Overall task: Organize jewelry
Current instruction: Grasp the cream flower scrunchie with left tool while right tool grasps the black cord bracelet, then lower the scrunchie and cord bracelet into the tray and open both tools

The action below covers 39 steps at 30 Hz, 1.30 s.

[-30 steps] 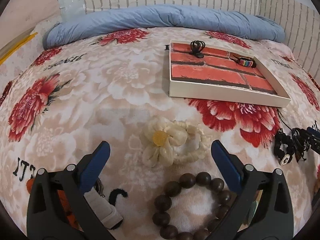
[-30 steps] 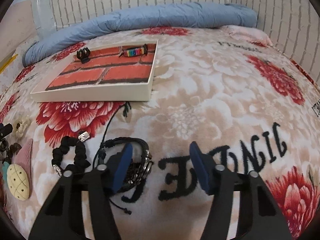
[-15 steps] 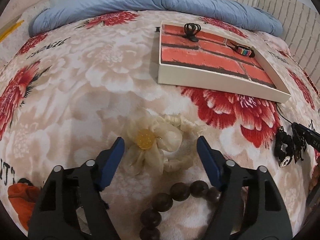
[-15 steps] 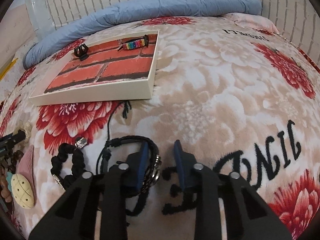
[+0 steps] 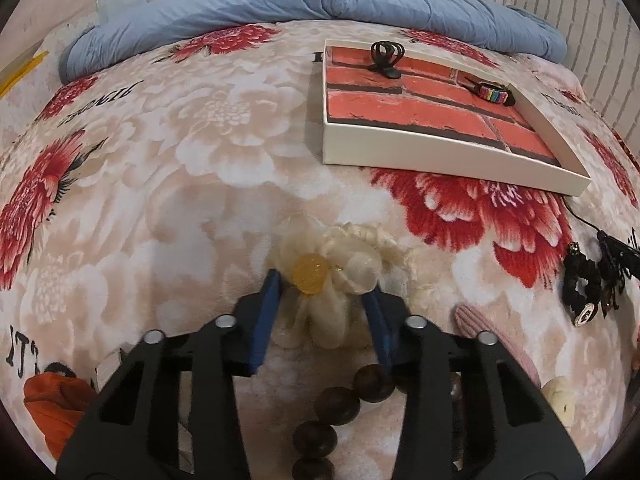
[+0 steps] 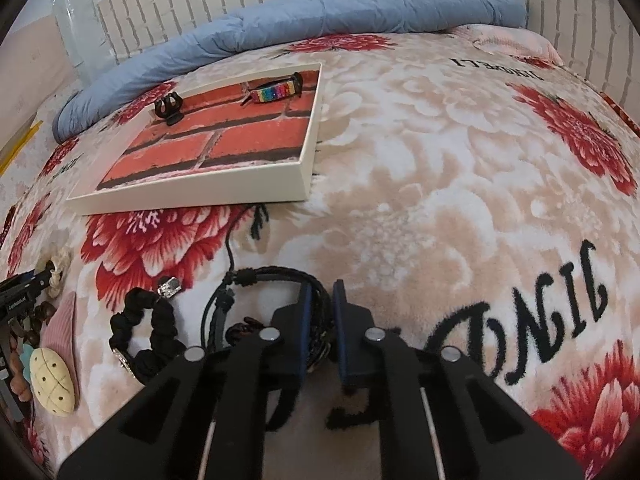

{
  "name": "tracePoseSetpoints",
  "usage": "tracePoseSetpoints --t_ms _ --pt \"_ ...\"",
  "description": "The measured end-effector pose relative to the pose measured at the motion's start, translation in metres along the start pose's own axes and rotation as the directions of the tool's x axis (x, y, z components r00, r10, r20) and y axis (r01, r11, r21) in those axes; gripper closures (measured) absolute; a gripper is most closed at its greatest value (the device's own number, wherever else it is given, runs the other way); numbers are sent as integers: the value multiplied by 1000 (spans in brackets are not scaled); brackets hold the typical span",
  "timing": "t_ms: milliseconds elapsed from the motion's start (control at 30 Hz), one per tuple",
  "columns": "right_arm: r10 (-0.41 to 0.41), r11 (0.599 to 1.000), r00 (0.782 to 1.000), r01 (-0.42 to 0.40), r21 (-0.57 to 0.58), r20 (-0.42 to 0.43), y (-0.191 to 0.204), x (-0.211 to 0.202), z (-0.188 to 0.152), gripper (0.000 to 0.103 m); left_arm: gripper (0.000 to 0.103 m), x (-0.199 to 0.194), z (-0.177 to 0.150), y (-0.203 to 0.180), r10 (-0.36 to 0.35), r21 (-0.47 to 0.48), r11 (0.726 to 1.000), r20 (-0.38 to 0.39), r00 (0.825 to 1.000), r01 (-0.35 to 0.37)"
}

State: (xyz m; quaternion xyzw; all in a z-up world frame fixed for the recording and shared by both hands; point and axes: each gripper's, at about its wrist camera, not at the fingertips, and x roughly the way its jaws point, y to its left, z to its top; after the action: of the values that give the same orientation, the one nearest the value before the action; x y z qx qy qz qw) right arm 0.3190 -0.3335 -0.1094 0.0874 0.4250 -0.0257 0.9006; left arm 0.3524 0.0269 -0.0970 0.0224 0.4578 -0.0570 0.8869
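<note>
Cream fabric flower scrunchie [image 5: 332, 280] sits between our closing left gripper [image 5: 324, 312], bound for the brick-lined white tray [image 5: 440, 156]. Our right gripper [image 6: 320, 320] pinches the black braided leather bracelet [image 6: 276, 274] tight, ready to lift.

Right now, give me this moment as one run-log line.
left gripper: closing around cream flower scrunchie | right gripper: shut on black braided bracelet | tray: clip, rainbow bracelet

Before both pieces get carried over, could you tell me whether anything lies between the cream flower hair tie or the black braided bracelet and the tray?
Nothing visible does. From the flower hair tie in the closing left gripper and the bracelet in the right gripper, only bare blanket runs to the tray. A thin black cord lies flat beside the right-hand path.
</note>
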Motion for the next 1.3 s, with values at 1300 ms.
tracePoseSetpoints --t_ms 1300 --pt "72 997 977 -67 -35 201 49 -39 93 93 87 -46 85 -25 -51 14 999 155 987 49"
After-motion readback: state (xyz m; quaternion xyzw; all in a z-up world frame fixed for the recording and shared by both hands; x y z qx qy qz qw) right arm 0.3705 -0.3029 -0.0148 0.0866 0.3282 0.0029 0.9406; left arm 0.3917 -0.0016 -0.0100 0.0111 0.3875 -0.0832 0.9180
